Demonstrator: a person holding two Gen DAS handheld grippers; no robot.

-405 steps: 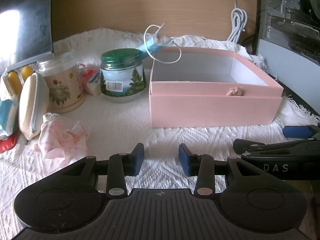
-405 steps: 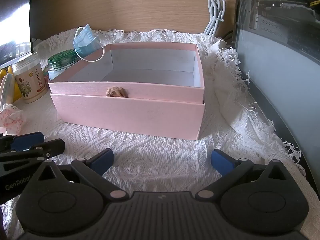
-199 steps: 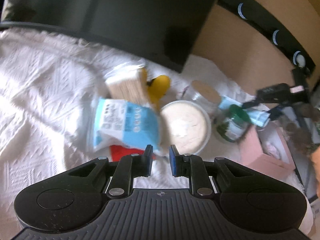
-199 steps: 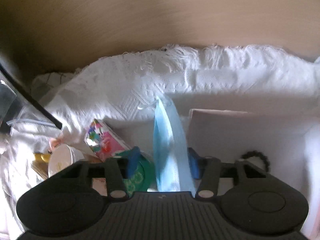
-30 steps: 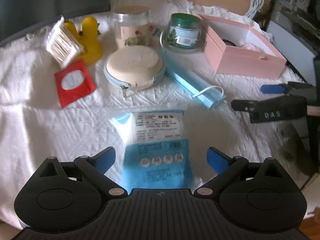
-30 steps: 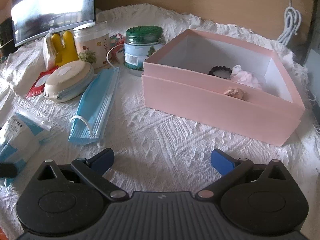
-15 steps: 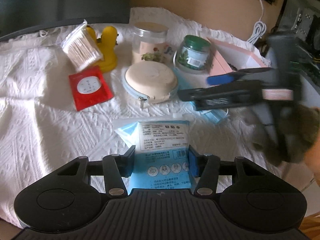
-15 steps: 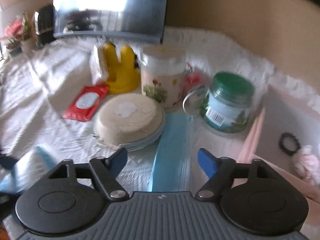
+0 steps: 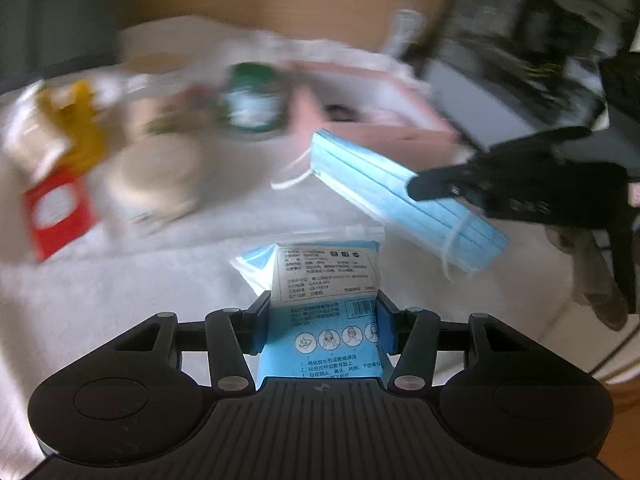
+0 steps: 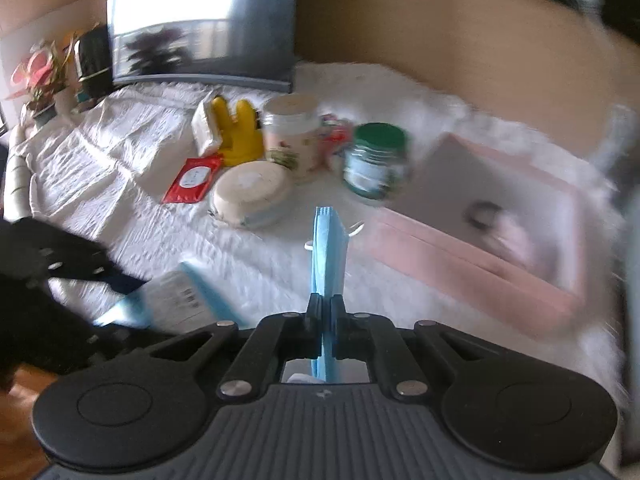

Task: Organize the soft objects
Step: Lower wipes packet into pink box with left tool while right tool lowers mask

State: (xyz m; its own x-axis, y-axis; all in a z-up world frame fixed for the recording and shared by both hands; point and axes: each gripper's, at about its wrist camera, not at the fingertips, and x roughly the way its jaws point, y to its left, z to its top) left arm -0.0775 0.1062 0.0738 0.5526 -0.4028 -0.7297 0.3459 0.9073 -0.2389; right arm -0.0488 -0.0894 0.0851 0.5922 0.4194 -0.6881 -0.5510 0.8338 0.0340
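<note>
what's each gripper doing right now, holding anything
Left gripper: shut on the blue packet.
Right gripper: shut on the blue face mask, held edge-on above the cloth.

- A white knitted cloth point(image 10: 132, 184) with a raised pattern covers the table; its fringed edge runs along the far side.
- Behind it stands a plain tan wooden wall panel point(image 10: 420, 24).
- A dark monitor point(image 10: 200, 20) at the back left mirrors bright daylight and a plant's silhouette.
- Pink flowers point(image 10: 40, 72) sit blurred at the far left.
- A dark computer case point(image 9: 532, 60) stands at the right, beside a white cable point(image 9: 404, 32).
- Orange-brown wooden floor point(image 10: 20, 400) shows at the bottom left.
</note>
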